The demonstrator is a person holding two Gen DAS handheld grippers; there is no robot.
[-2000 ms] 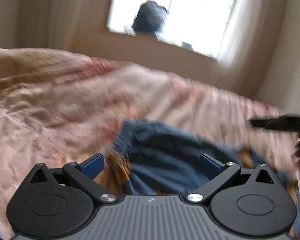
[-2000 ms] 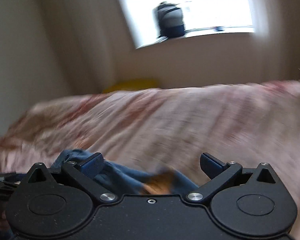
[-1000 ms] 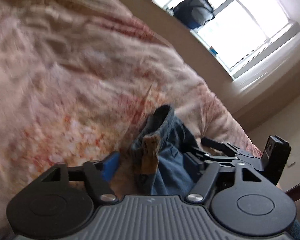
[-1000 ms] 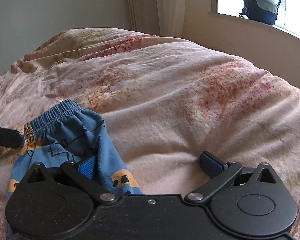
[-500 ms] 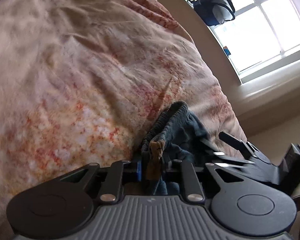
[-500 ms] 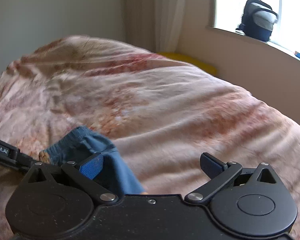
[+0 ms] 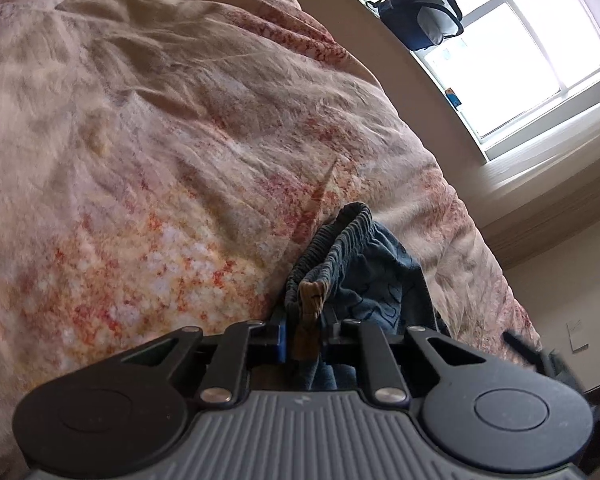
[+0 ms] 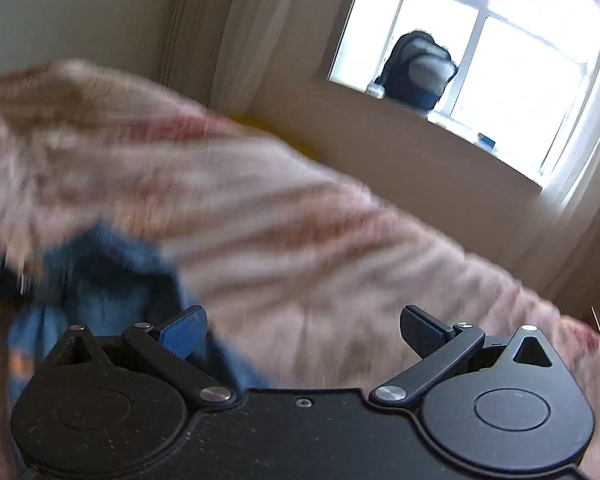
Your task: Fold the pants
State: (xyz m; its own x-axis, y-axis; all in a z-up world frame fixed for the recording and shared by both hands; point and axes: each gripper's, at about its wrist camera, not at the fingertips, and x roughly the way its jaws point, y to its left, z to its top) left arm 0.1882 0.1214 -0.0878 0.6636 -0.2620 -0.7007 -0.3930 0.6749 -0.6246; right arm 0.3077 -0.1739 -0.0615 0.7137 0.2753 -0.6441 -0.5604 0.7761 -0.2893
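Small blue pants point(image 7: 364, 272) with an elastic waistband and orange print lie bunched on a pink floral bedspread point(image 7: 160, 160). My left gripper point(image 7: 304, 336) is shut on the waistband edge, with an orange patch of cloth pinched between the pads. In the right wrist view, which is blurred by motion, the pants point(image 8: 100, 280) sit at the lower left. My right gripper point(image 8: 304, 328) is open and empty, its left finger beside the blue cloth. A dark part of the right gripper point(image 7: 540, 356) shows at the right edge of the left wrist view.
A dark backpack point(image 7: 420, 12) sits on the windowsill under a bright window point(image 8: 520, 60). Curtains point(image 8: 220, 32) hang by the wall. Something yellow point(image 8: 284, 136) lies past the far edge of the bed.
My left gripper closed on the pants' waistband and still holds it. My right gripper stayed open and swung, its view now blurred and tilted toward the window.
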